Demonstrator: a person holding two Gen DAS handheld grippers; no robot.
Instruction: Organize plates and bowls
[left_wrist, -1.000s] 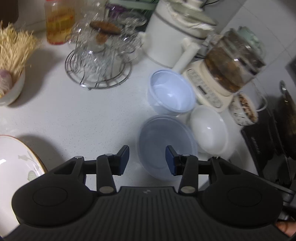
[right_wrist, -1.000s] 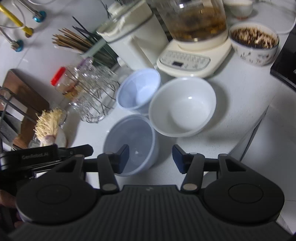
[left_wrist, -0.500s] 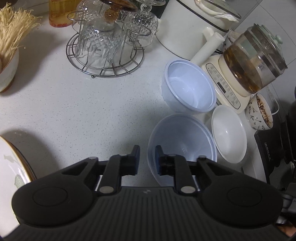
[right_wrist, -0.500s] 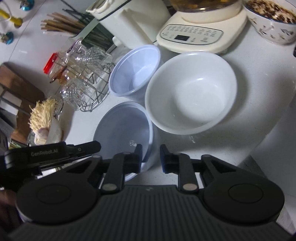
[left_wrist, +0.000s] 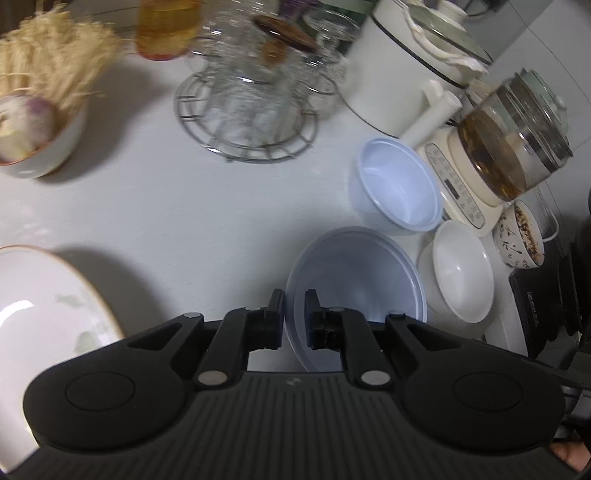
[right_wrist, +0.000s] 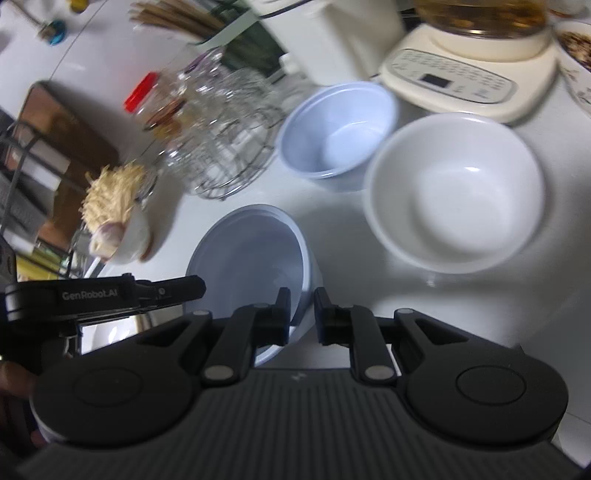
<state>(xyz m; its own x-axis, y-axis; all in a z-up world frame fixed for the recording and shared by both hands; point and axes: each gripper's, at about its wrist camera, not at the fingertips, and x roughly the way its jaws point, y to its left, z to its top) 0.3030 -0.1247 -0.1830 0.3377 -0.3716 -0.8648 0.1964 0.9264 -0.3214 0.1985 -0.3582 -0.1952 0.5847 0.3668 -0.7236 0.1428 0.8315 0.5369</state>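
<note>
A grey-blue translucent bowl (left_wrist: 354, 280) sits on the white counter, and both grippers are at its near rim. My left gripper (left_wrist: 294, 308) is closing its jaws on the left part of that rim, pads against the thin wall. In the right wrist view the same bowl (right_wrist: 251, 251) has its right rim between the pads of my right gripper (right_wrist: 302, 308), which is also closing on it. A smaller pale blue bowl (left_wrist: 399, 184) (right_wrist: 340, 129) stands behind it. A white bowl (left_wrist: 461, 273) (right_wrist: 454, 188) stands to the right. A gold-rimmed plate (left_wrist: 44, 314) lies at the left.
A wire rack of glasses (left_wrist: 247, 107) stands at the back, with a white cooker (left_wrist: 399, 74) and a glass kettle on its base (left_wrist: 465, 188) at the right. A patterned bowl (left_wrist: 521, 236) and a bowl of enoki mushrooms (left_wrist: 37, 140) flank the counter. A dark stove edge (left_wrist: 535, 299) is far right.
Both grippers went from wide open to nearly shut and moved in onto the grey-blue bowl's rim, one on each side.
</note>
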